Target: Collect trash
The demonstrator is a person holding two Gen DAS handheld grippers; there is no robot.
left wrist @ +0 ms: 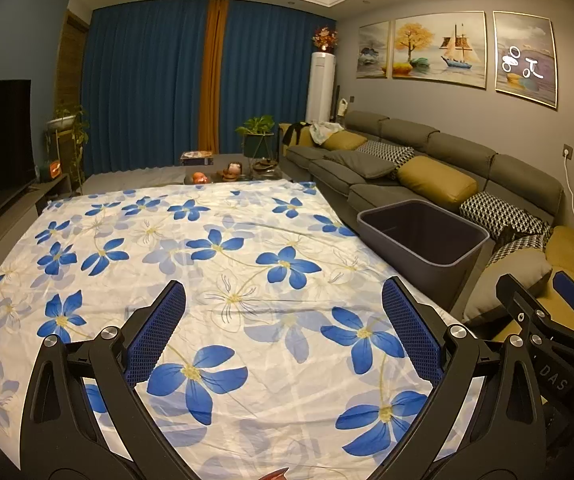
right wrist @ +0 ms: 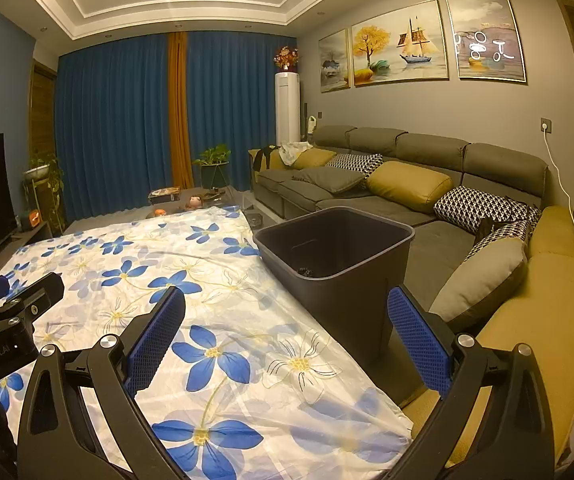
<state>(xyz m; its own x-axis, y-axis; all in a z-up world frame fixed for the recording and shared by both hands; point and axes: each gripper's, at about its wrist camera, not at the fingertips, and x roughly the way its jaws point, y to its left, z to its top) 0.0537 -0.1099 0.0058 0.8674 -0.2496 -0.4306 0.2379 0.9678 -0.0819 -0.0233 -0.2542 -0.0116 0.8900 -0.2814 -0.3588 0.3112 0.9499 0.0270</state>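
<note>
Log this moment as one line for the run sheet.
left gripper: open, empty | right gripper: open, empty | bin: beside table, small dark item inside | tablecloth: no trash seen

bin contents — small, dark, unidentifiable

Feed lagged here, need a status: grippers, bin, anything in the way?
Left gripper open, empty. Right gripper open, empty. Bin upright beside the flowered sheet, something small and dark inside. No trash visible on the sheet, nothing blocking the bin.
</note>
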